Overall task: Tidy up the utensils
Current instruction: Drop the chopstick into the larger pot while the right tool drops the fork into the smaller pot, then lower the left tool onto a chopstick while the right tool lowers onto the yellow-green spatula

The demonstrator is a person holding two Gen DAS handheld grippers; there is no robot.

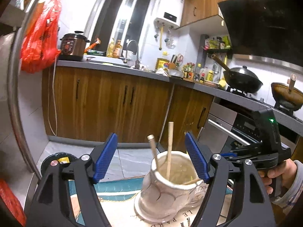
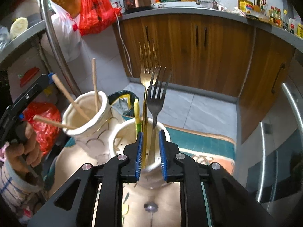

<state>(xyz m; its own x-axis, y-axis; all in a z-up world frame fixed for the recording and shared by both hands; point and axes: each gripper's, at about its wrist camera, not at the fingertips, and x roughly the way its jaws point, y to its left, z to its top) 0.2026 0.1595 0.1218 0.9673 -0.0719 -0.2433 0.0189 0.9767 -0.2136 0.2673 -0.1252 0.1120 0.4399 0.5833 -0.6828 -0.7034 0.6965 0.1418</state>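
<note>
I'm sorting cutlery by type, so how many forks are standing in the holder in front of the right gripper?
2. A gold fork stands left of a dark fork, both upright in the round cream holder, handles between the right gripper's pads. More could lie hidden inside.

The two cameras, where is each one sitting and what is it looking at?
Left wrist: sits on the left gripper, looking over a cream holder of chopsticks toward wood cabinets; the right hand shows.
Right wrist: sits on the right gripper, looking down at a second holder with a gold fork and dark fork; the left hand shows.
Shared: chopstick holder, cabinets, red bag.
</note>
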